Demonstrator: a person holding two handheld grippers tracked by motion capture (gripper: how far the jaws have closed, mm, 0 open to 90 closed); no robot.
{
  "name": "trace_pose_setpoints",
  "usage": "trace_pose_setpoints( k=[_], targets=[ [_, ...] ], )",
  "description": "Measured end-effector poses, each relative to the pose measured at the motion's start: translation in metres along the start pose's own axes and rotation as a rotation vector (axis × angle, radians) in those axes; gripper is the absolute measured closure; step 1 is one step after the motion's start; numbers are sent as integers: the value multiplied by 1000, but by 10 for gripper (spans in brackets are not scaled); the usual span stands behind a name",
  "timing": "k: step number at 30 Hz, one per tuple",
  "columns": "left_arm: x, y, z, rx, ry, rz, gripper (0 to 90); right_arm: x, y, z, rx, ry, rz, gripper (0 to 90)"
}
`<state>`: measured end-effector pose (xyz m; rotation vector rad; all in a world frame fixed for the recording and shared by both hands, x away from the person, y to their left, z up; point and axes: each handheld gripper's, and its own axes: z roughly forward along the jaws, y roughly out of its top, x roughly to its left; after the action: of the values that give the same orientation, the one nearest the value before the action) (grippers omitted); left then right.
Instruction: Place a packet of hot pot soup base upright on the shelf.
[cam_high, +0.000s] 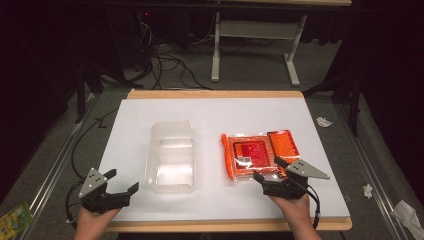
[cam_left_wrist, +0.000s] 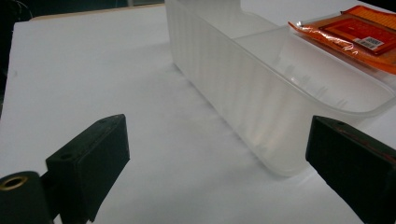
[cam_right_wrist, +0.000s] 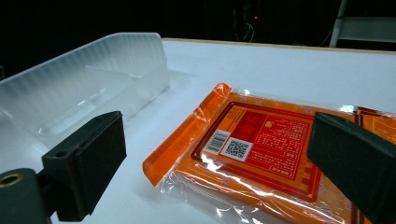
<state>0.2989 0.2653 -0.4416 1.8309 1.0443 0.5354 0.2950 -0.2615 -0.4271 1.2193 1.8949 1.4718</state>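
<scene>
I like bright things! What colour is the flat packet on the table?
The packet is orange with a red label, in shiny clear wrap; the right gripper view shows it best.

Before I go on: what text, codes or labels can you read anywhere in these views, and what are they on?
No wording can be read.
Flat orange and red clear-wrapped packet: a white barcode sticker and a QR code, digits too small; the red panel's print is too blurred.
Translucent ribbed plastic container: faint raised marks inside, unreadable.
Yellow-green packet on the floor: print too small.
</scene>
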Motion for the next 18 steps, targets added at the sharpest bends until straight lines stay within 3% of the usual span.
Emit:
trace_pose_setpoints(
  k=[6, 10, 18],
  targets=[
    [-3, 1, 1, 10, -10, 31, 62, 1, 0, -7, -8, -19, -24, 42],
    [-3, 0, 3, 28, -15, 40, 63, -2, 1, -8, -4, -28, -24, 41],
    [-4, 0, 2, 16, -14, 40, 67, -10, -1, -12, -3, -63, -13, 51]
  ],
)
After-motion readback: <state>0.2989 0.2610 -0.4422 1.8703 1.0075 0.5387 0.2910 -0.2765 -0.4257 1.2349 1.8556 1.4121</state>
